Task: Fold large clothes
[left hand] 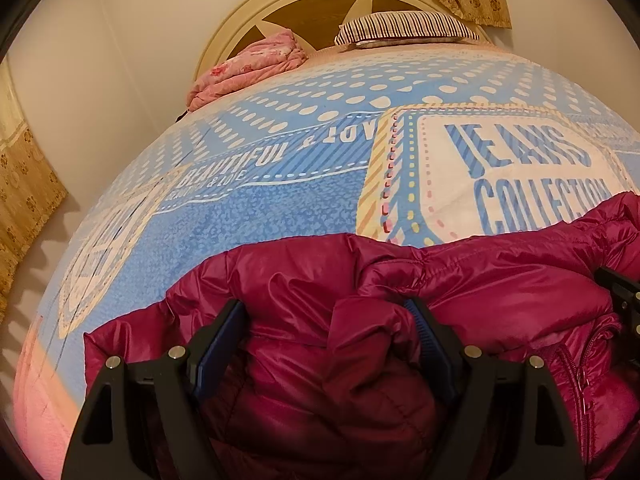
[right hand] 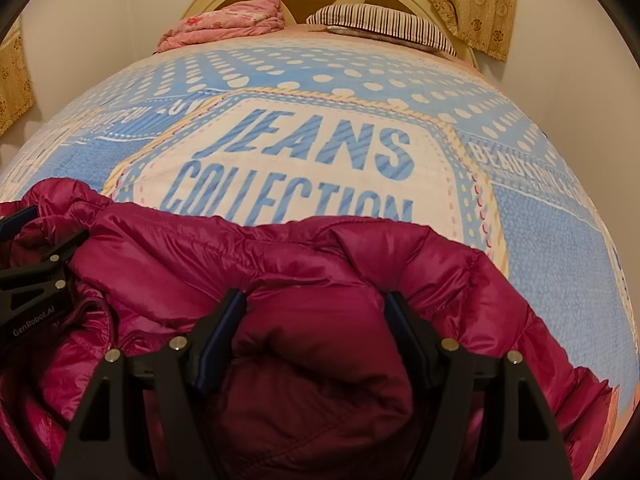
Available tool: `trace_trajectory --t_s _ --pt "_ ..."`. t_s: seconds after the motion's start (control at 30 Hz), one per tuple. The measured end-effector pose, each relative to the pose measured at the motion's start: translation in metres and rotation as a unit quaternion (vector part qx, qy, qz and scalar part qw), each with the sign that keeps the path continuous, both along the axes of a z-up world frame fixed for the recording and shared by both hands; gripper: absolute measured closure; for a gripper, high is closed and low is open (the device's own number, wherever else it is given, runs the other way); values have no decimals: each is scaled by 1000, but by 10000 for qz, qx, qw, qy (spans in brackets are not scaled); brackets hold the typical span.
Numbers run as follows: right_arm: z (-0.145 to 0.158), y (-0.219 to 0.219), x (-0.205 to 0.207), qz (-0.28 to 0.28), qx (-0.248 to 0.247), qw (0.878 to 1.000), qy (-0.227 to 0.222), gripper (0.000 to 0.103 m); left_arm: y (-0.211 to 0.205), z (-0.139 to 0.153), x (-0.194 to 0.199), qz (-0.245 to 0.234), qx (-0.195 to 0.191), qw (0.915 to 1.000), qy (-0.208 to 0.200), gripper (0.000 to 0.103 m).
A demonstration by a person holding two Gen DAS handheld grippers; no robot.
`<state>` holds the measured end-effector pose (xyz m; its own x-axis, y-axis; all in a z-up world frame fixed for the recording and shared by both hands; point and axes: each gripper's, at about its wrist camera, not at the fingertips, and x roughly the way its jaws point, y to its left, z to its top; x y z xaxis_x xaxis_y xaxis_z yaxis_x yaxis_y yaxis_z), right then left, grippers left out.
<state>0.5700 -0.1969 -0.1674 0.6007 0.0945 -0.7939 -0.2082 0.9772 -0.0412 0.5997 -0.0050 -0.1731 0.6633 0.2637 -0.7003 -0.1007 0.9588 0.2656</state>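
I have the magenta puffer jacket (left hand: 460, 292) bunched at the near edge of the bed (left hand: 280, 216), padding bulging between the spread jaws of my left gripper (left hand: 328, 312) and right gripper (right hand: 314, 300), so I judge the folding barely started.

Jacket on the bed

Jacket (left hand: 460, 292) sits at 6 o'clock on the bedspread (left hand: 280, 216); blanket (left hand: 256, 64) at 11, pillow (left hand: 404, 28) at 12 by the headboard (left hand: 248, 12).
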Motion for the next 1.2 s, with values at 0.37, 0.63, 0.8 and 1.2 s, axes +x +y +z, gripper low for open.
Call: trace_trajectory --t_s 0.37,0.63,0.8,1.2 --pt "0 -1 0 1 5 10000 8 28 0 -2 1 -1 47 10000 -9 21" --pt "-1 0 1 9 -22 10000 14 28 0 -1 0 -2 55 10000 -9 21" --pt "1 1 4 45 -102 9999 92 26 -1 3 2 -51 158 9998 54 21" --pt "60 -58 -94 -124 -45 9999 -109 16 56 74 -141 -27 -214 9994 -270 21"
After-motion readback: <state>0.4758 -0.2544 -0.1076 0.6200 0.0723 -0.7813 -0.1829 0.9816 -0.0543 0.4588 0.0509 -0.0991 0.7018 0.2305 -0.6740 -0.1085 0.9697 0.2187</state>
